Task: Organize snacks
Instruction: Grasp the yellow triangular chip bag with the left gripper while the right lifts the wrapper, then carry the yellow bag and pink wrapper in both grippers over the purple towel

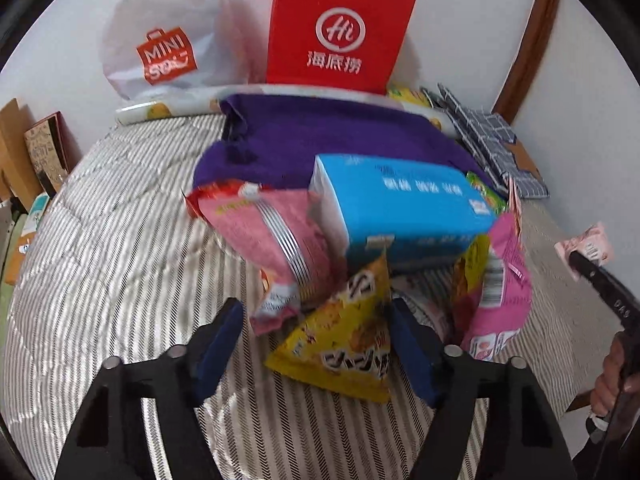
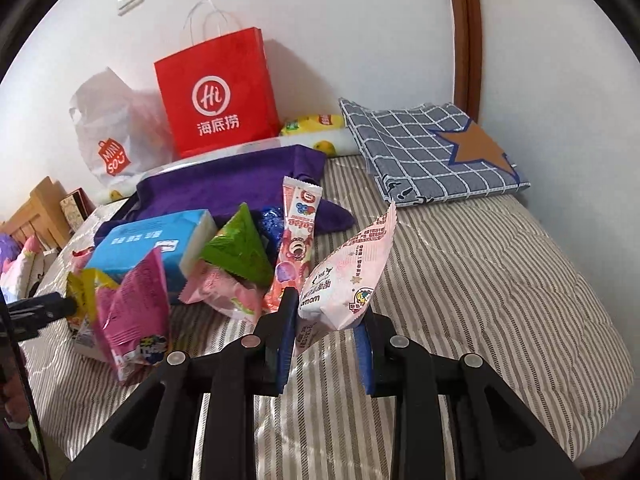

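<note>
Across a bed with a quilted grey-and-white striped cover (image 2: 460, 264), crinkly foil snack packets lie heaped round one blue rectangular tissue pack (image 1: 404, 204) on a folded purple cloth (image 1: 320, 132). Angled downward, the left gripper (image 1: 316, 340) has its blue-padded jaws standing apart either side of a yellow pyramid-shaped foil packet (image 1: 344, 340); whether the pads touch it is blurred and hard to tell. Also tilted down, the right gripper (image 2: 326, 332) has its jaws closed on a pale pink glossy pillow-shaped wrapper (image 2: 344, 280), held clear of the bed beside the heap. Two bags stand against the wall: one red paper carrier (image 2: 218, 92) and one white plastic sack (image 2: 116, 136). One checked grey cloth with an orange star (image 2: 432, 148) lies folded flat.
</note>
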Demonstrator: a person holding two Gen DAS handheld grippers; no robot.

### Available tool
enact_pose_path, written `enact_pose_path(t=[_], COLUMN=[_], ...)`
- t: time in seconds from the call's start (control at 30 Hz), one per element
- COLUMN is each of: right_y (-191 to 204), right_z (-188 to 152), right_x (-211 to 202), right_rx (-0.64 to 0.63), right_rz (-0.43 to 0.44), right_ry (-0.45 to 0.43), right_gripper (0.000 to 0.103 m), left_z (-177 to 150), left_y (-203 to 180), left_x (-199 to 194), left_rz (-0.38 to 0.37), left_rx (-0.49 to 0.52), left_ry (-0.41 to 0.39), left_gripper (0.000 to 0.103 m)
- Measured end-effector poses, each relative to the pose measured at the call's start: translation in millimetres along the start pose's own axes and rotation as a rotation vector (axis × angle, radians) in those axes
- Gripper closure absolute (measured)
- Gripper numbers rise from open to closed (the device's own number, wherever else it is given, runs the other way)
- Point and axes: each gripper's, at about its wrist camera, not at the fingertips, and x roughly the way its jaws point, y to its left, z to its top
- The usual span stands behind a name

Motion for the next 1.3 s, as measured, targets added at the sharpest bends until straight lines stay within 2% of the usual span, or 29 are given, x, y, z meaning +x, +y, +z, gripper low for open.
enact_pose_path(t=[0.17, 0.33, 0.37, 0.4, 0.57, 0.7, 0.77, 0.83, 0.87, 0.9, 1.13, 1.23, 1.27, 1.3], right_y=[-1, 2, 3, 4, 14, 17, 10, 2, -1, -3, -6, -2, 0, 0], right_z=[-3, 0, 2, 4, 15, 16, 12, 8, 4, 0, -29, -33, -33, -33], right_x=[-5, -4, -4, -4, -3, 4, 8, 12, 15, 17, 43, 44, 43, 41], right_rx=[0.001, -0.006, -0.011, -0.015, -0.051, -0.08, -0.07, -0.06, -0.063, -0.071, -0.087, -0.109, -0.116, -0.113], right_rz=[0.003, 0.025, 0.033, 0.037, 0.086, 0.103, 0.105, 0.102, 0.101, 0.102, 0.057, 0.026, 0.02, 0.027], right_ry=[-0.004, 0.003, 0.003, 0.006, -0.001, 0.03, 0.054, 0.085, 0.104, 0.119, 0.22, 0.199, 0.197, 0.194], right_gripper=[0.076, 0.076, 0.081, 0.081, 0.089, 0.089, 0.085, 0.067, 0.054, 0.053, 0.053, 0.052, 0.054, 0.062], left_z=[0, 2, 2, 2, 2, 2, 2, 2, 1, 0, 0, -1, -2, -2], left_y=[-2, -7, -8, -9, -7, -4, -3, -3, -4, -4, -7, -6, -7, -6], left_x=[6, 16, 16, 15, 6, -4, -6, -5, -4, -4, -5, -4, -3, -1], left_rz=[-0.027, -0.012, -0.013, -0.015, -0.027, -0.03, -0.029, -0.025, -0.023, -0.022, -0.013, -0.018, -0.025, -0.026], left_rx=[-0.006, 0.003, 0.008, 0.011, 0.001, -0.015, -0.023, -0.028, -0.029, -0.031, -0.025, -0.018, -0.019, -0.021], left_ry=[0.018, 0.035, 0.032, 0.033, 0.031, 0.024, 0.019, 0.019, 0.017, 0.015, 0.016, 0.024, 0.027, 0.035], left_gripper=[0.035, 0.036, 0.041, 0.047, 0.063, 0.077, 0.079, 0.08, 0.079, 0.08, 0.08, 0.077, 0.075, 0.068])
